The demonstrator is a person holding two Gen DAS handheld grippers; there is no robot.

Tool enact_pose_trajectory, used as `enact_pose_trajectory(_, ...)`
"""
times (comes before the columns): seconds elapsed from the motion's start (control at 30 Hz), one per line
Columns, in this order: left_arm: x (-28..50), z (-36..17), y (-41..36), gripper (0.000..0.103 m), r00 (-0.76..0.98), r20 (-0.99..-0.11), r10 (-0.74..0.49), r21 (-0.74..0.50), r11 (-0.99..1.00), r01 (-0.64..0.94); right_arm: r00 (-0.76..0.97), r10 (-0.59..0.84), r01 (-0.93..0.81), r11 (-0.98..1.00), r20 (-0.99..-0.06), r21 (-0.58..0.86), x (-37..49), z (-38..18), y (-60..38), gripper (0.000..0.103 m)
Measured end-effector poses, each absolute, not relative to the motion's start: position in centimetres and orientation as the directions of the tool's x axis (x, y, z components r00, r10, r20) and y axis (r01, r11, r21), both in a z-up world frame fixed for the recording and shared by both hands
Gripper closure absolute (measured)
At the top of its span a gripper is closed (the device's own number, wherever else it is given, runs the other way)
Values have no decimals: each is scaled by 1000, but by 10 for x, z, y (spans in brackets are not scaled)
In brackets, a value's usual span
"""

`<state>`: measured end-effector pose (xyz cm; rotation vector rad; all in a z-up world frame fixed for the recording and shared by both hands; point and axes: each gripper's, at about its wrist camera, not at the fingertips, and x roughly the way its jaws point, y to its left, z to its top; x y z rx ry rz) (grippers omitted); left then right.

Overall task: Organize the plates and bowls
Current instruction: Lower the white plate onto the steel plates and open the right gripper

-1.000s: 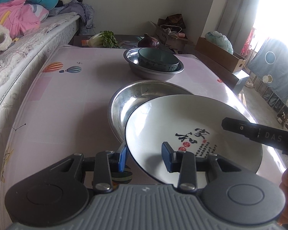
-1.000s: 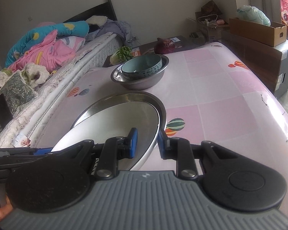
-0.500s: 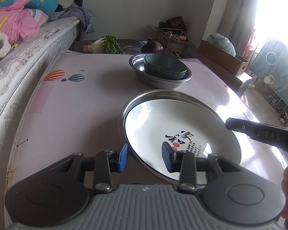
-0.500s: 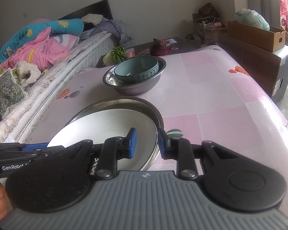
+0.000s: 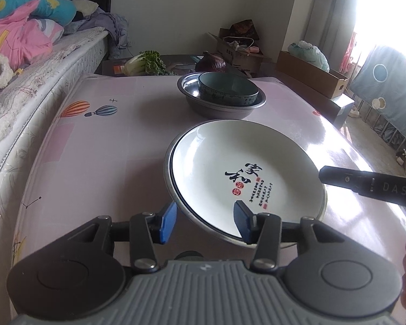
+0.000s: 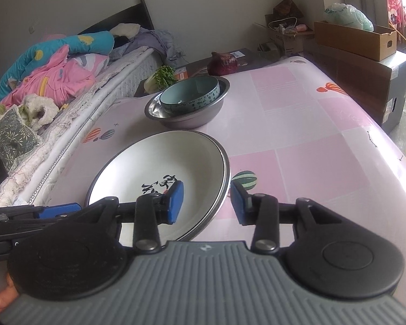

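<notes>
A white plate (image 5: 230, 157) with black calligraphy lies nested in a shallow steel plate (image 5: 170, 187) on the pink table (image 5: 108, 149). My left gripper (image 5: 205, 220) straddles the near left rim of the pair. Its jaws are opening and the blue pads stand clear of the rim. My right gripper (image 6: 207, 203) straddles the right rim of the white plate (image 6: 154, 162) and the steel plate (image 6: 226, 187). Its jaws are also opening, with a gap on both sides. Farther back a teal bowl (image 5: 227, 92) sits inside a steel bowl (image 5: 219, 109).
A bed (image 5: 27, 75) piled with clothes runs along the table's left side. Leafy greens (image 5: 146, 63) and a purple vegetable (image 5: 211, 62) lie behind the table. Cardboard boxes (image 6: 357, 38) stand to the right, past the table edge (image 6: 387, 135).
The white plate came down from its tilt and now lies flat in the steel plate. Both grippers' jaws have widened off the rim.
</notes>
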<state>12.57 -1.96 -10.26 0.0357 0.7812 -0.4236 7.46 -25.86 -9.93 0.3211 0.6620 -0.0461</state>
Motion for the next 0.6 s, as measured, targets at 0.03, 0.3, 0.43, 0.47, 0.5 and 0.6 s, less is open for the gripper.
enact_pose_trajectory(0.03, 125, -102, -19, 47, 630, -692, -354, -122, 917, 381, 788, 62, 145, 948, -612, 283, 73, -100, -259, 53)
enact_pose_trajectory(0.3, 117, -99, -20, 21, 628, -712, -314, -91, 928, 360, 792, 91, 144, 933, -604, 329, 64, -98, -263, 39)
enact_pose_trajectory(0.43, 112, -93, -18, 13, 646, -706, -289, -75, 938, 338, 791, 104, 141, 928, -603, 345, 62, -95, -264, 35)
enact_pose_trajectory(0.47, 112, -92, -17, 12, 650, -706, -281, -71, 941, 330, 791, 105, 142, 927, -603, 346, 61, -95, -264, 34)
enact_pose_trajectory(0.5, 111, -90, -17, 11, 653, -706, -272, -66, 944, 323, 790, 105, 143, 927, -604, 348, 60, -95, -264, 33)
enact_pose_trajectory(0.6, 111, -86, -15, 10, 660, -706, -256, -60, 951, 305, 789, 110, 144, 924, -605, 355, 58, -95, -264, 31)
